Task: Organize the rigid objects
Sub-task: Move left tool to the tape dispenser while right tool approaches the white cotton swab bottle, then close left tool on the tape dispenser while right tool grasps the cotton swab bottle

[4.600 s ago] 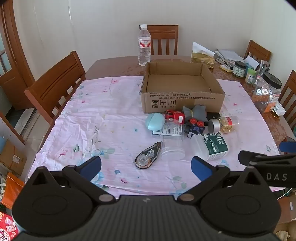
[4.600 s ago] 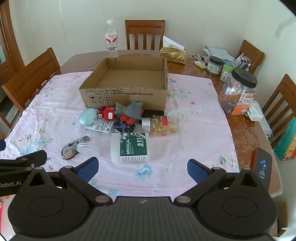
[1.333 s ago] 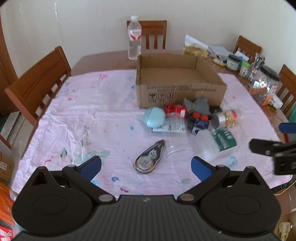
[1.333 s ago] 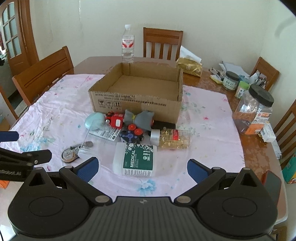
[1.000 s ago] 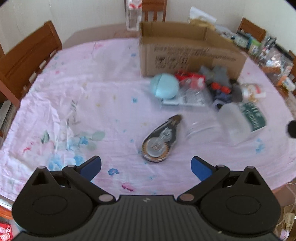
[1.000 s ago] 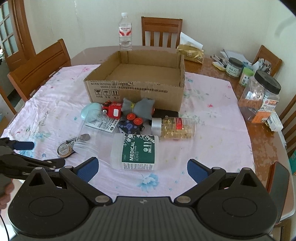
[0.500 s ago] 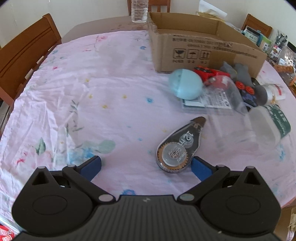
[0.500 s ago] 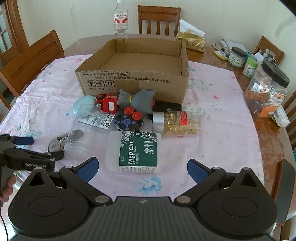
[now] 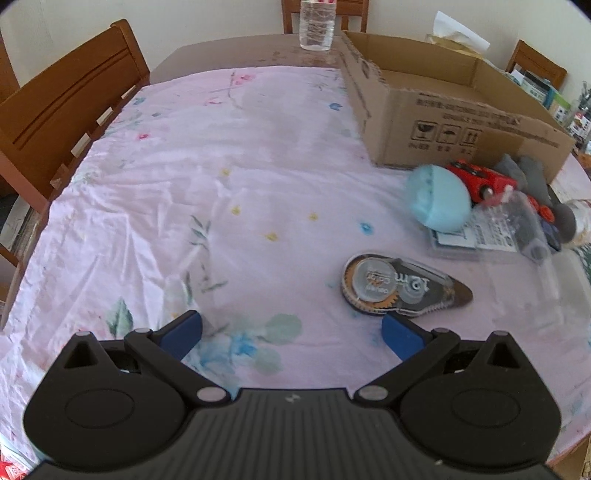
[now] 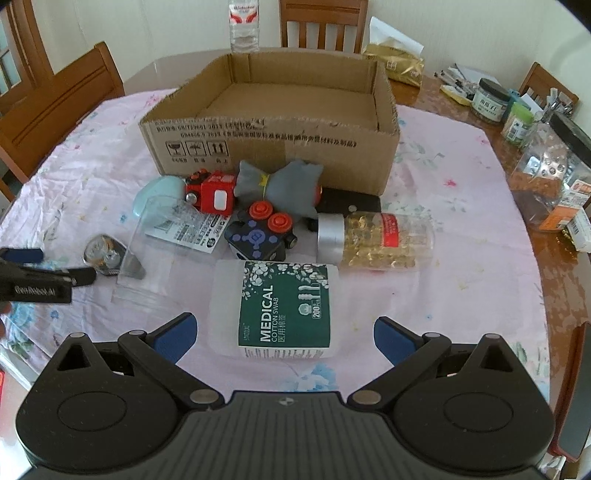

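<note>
An open cardboard box (image 10: 273, 147) stands on the pink floral cloth (image 9: 221, 184); it also shows in the left wrist view (image 9: 443, 129). In front of it lie a correction tape dispenser (image 9: 399, 288), a light blue egg-shaped case (image 9: 437, 203), a red toy (image 10: 212, 192), a grey cloth bundle (image 10: 284, 184), a dark cube with red buttons (image 10: 258, 236), a capsule bottle (image 10: 373, 240) and a cotton swab box (image 10: 280, 306). My left gripper (image 9: 291, 332) is open, low over the cloth, its right finger beside the tape dispenser. My right gripper (image 10: 282, 334) is open, just before the swab box.
A water bottle (image 10: 243, 26) stands behind the box. Jars (image 10: 546, 173) and clutter crowd the table's right side. Wooden chairs (image 9: 62, 110) surround the table. A clear plastic package (image 10: 170, 236) lies among the objects. The left gripper shows at the right wrist view's left edge (image 10: 37, 284).
My left gripper has dropped toward the cloth and closed in on the tape dispenser. My right gripper has moved forward and down toward the swab box. Both stay open.
</note>
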A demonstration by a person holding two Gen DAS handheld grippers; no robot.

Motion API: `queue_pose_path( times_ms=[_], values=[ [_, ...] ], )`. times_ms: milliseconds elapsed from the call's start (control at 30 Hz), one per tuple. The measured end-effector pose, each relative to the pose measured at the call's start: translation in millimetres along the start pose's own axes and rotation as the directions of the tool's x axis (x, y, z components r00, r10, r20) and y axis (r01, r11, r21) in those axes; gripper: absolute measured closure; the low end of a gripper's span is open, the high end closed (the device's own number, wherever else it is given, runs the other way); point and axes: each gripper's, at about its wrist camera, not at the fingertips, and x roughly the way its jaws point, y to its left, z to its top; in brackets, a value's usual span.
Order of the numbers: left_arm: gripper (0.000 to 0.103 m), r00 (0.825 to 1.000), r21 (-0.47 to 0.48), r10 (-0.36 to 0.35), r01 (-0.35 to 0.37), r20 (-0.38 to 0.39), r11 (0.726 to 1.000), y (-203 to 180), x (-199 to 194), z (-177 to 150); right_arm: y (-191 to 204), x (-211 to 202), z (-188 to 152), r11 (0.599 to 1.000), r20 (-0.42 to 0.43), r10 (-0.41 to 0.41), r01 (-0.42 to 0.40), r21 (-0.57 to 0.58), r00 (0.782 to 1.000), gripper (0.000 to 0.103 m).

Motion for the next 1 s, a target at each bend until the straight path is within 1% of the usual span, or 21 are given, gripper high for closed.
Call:
queue_pose_path(
  times_ms=[133,300,400,500,567,633,833,1000],
  values=[
    [0.001,1.000,0.024,0.004,-0.004,-0.018,1.000,-4,-3,0,4,10,1,1.000,-0.004,-0.009,0.009,-0.002,1.000,0.000],
    [0.001,0.996,0.078,-0.083,0.084,-0.025,0.993,-21,-11,-3,1,20,3,0.999,-0.013,-0.039,0.039,0.006,0.999,0.000],
    [0.001,0.993,0.107,-0.111,0.114,-0.027,0.988,-34,-9,-3,-7,23,2,0.999,-0.023,-0.023,0.024,0.036,0.999,0.000],
    [0.001,0.991,0.115,-0.134,0.136,-0.025,0.984,-42,-5,-4,-13,24,0,0.998,-0.032,-0.056,0.057,0.040,0.998,0.000],
    [0.001,0.992,0.132,-0.126,0.126,-0.010,0.983,-47,-4,-5,-19,25,-3,0.997,-0.039,-0.065,0.066,0.042,0.997,0.000],
    [0.001,0.993,0.152,-0.119,0.119,-0.003,0.981,-52,-2,-4,-24,27,-6,0.997,-0.046,-0.054,0.056,0.049,0.997,0.000],
    [0.000,0.989,0.188,-0.141,0.132,0.039,0.973,-62,1,-5,-25,36,-19,0.999,-0.062,-0.043,0.045,0.022,0.997,0.000],
    [0.000,0.986,0.188,-0.150,0.134,0.075,0.973,-61,4,-5,-23,36,-23,0.999,-0.022,-0.032,0.031,-0.006,0.999,0.000]
  ],
)
